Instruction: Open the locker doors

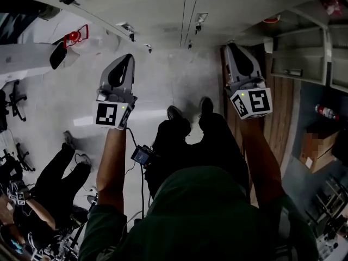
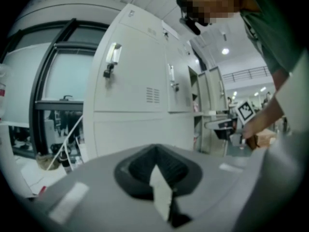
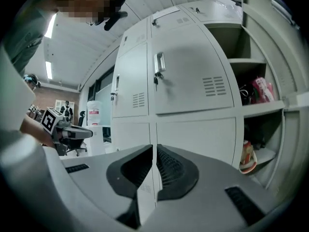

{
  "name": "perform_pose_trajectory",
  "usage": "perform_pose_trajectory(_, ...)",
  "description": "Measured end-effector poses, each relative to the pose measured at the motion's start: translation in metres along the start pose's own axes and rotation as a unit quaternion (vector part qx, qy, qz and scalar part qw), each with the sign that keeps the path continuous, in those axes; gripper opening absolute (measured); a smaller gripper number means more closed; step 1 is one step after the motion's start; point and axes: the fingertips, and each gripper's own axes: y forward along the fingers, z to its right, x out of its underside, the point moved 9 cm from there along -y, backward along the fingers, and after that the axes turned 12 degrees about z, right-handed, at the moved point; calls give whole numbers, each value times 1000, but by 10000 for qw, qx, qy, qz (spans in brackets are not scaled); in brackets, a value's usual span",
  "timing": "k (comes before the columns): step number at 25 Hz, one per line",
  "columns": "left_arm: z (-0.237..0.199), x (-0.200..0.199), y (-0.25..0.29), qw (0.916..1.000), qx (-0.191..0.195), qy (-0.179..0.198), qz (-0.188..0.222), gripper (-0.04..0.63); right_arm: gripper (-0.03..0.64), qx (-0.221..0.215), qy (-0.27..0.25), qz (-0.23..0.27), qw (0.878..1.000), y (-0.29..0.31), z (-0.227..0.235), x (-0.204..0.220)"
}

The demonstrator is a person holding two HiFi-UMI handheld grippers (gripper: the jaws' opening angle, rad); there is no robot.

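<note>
The grey lockers stand in front of me. In the right gripper view, two upper doors are closed, one with a handle and one with a handle. Right of them an open compartment shows shelves with packets. The left gripper view shows closed doors with a handle and a handle, and open shelves beyond. My left gripper is shut and empty, away from the doors. My right gripper is shut on nothing, also short of the doors.
A person sits on the floor at the left among cables. A red extinguisher hangs at the left wall. A cardboard box lies at the right. A water dispenser stands left of the lockers. A red-and-white cup sits on the lower open shelf.
</note>
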Motion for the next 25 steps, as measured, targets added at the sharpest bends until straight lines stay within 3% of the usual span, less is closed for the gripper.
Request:
perform_pose_trajectory(9, 7, 138, 21, 9999, 13, -124, -51, 0, 23, -69, 157, -517, 9985, 19, 7, 185)
perform_pose_trajectory(13, 9, 196, 33, 9999, 79, 67, -20, 0, 23, -103, 240, -634, 9976, 27, 12, 260)
perform_pose_trajectory(16, 8, 237, 42, 9997, 193, 152, -65, 0, 23, -179, 238, -747, 9968, 31, 16, 312)
perform_pose_trajectory(25, 7, 336, 76, 9994, 327, -112, -66, 0, 35, -315, 141, -1144, 9928, 48, 29, 442)
